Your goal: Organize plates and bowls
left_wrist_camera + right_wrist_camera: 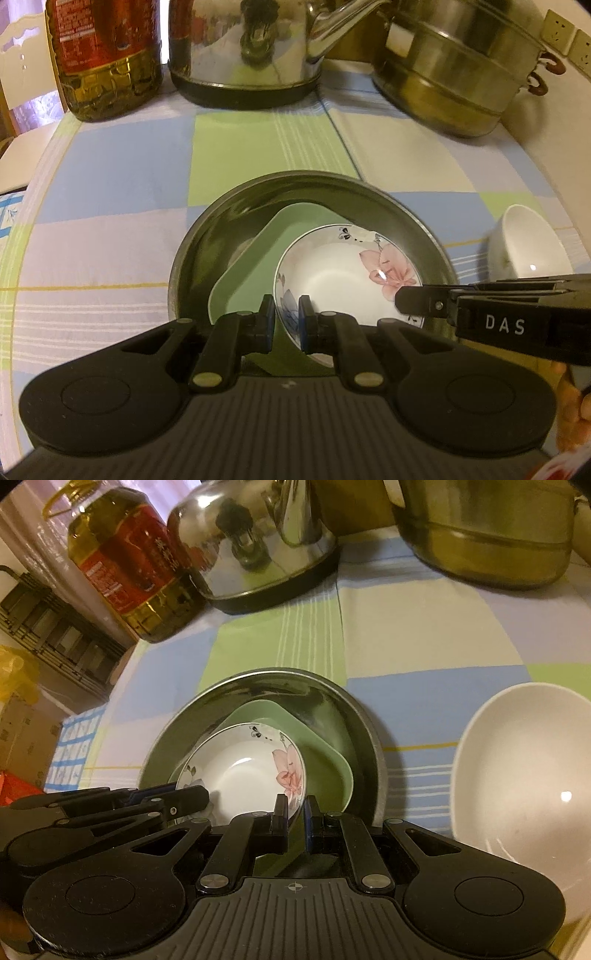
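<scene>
A white bowl with a pink flower (343, 273) (240, 771) is held by both grippers over a green square plate (255, 258) (325, 760), which lies inside a round steel dish (221, 221) (332, 701). My left gripper (286, 321) (199, 799) is shut on the bowl's near-left rim. On the opposite rim my right gripper (296, 814) (410, 301) is shut as well. Whether the bowl touches the green plate I cannot tell. A plain white bowl (524, 243) (517, 775) stands on the cloth to the right of the dish.
A checked tablecloth (110, 184) covers the table. Along the back stand an oil bottle (107, 55), a steel kettle (247, 48) and a stacked steel steamer pot (454, 74). Cardboard boxes (26, 731) sit beyond the table's left edge.
</scene>
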